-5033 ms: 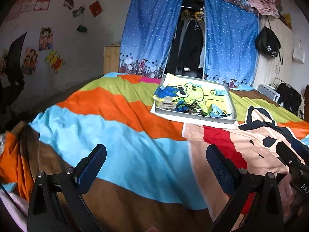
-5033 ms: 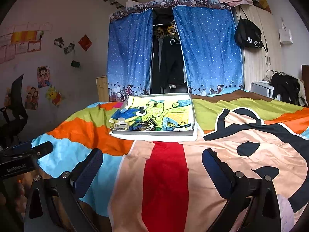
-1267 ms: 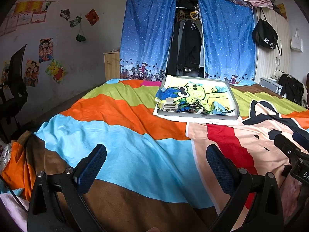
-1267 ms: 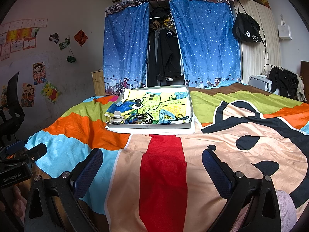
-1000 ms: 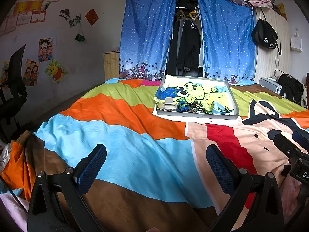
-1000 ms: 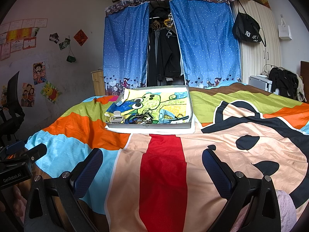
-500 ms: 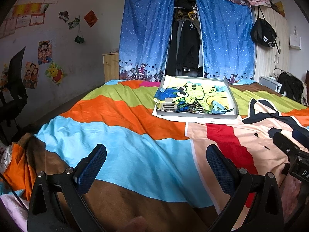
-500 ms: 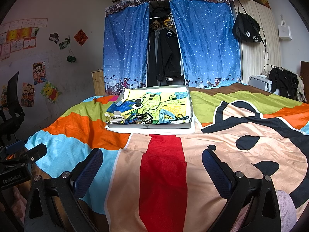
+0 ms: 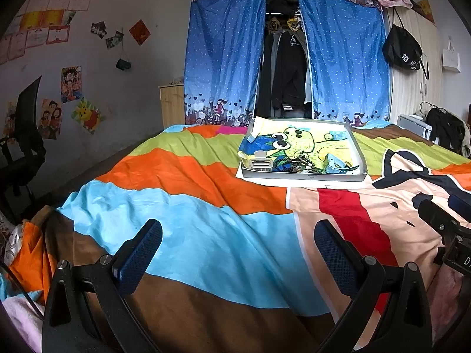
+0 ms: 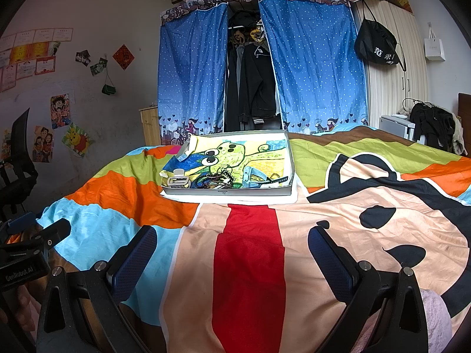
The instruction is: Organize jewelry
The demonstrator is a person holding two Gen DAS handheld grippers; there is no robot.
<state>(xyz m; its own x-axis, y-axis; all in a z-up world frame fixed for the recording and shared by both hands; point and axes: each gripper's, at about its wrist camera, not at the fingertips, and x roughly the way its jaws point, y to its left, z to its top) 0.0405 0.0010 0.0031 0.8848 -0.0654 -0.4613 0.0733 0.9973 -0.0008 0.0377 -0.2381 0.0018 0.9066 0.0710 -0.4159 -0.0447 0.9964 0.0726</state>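
A shallow grey tray lined with a cartoon drawing lies far ahead on the bed. In its near end sits a heap of beaded jewelry, a pale hair claw and a light blue piece. My left gripper hovers open over the blanket, well short of the tray. My right gripper is open too, equally far from the tray. Neither holds anything.
A colourful striped cartoon blanket covers the bed. Blue curtains and hanging dark clothes stand behind the tray. A black office chair is at the left and a wardrobe with a black bag at the right.
Both views have shifted only slightly; the left view has levelled since five seconds ago. Both grippers stay open and the tray has not moved.
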